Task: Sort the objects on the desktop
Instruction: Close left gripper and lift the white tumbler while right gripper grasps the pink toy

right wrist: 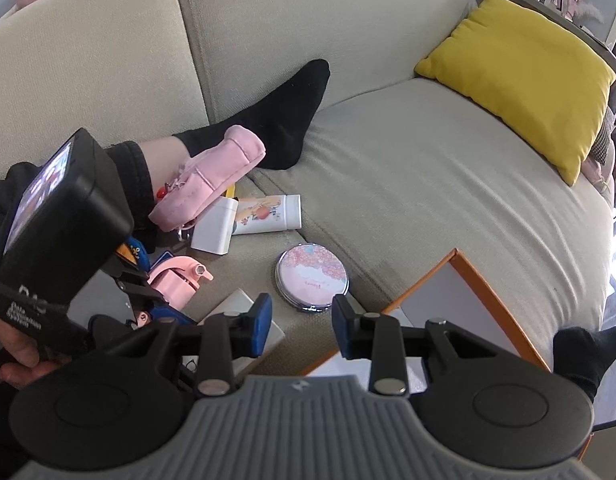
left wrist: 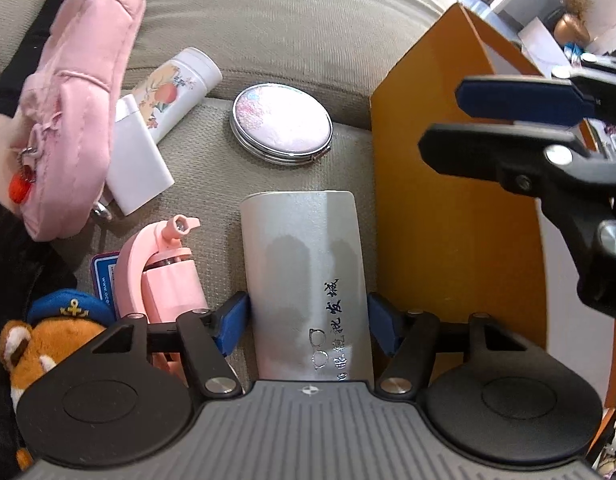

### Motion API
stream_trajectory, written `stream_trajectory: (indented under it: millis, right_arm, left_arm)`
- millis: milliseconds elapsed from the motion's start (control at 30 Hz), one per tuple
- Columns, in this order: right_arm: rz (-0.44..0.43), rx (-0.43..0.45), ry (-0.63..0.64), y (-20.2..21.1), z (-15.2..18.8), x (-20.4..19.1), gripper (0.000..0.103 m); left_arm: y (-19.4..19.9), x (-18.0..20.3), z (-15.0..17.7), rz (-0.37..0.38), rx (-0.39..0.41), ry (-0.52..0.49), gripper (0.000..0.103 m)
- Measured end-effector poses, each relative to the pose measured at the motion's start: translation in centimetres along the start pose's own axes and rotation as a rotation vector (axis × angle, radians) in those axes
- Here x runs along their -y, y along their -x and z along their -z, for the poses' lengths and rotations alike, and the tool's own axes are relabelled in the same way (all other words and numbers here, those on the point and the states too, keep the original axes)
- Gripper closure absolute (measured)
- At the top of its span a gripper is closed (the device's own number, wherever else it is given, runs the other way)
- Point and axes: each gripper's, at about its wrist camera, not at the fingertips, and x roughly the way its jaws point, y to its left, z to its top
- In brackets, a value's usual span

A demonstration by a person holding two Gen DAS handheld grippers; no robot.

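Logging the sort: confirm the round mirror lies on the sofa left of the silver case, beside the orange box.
Wrong in one respect: the left wrist view shows the round mirror on the sofa beyond the silver case, not left of it. It does lie beside the orange box.

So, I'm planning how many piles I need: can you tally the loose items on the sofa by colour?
Pink: 3, the pouch, the round compact mirror, the small bottle
White or silver: 3, the printed tube, the white box, the glasses case
Orange-brown: 1, the plush toy
Blue: 1, the card
Total: 8
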Motion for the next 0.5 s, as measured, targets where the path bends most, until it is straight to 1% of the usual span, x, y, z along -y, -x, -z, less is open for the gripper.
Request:
stream_trajectory:
  millis: [100, 167, 233, 367, 500]
  right_arm:
    - [-0.003, 0.008, -0.006, 0.7, 0.3, 0.1, 0.068]
    - [-0.006, 0.013, -0.018, 1.1, 0.4, 0.2, 0.068]
    - [-0.005, 0.022, -0.030, 1.5, 0.4, 0.3, 0.068]
    - [-0.004, 0.026, -0.041, 2.0, 0.2, 0.0, 0.068]
    - [-0.039, 0.018, -0.042, 2.0, 0.1, -0.9, 0.069]
  left_arm:
    - [1.6, -0.1, 0.5, 0.002, 0.032, 0.009, 0.030]
    - [1.8, 0.1, 0.4, 0.005, 0.057, 0.025, 0.030]
    - [3.3, 0.3, 0.8, 0.013, 0.092, 0.040, 0.030]
    - [4.5, -0.3, 0.6, 0.028, 0.166, 0.060, 0.031]
    - [7.6, -1.3, 1.5, 0.063, 0.226, 0.088, 0.033]
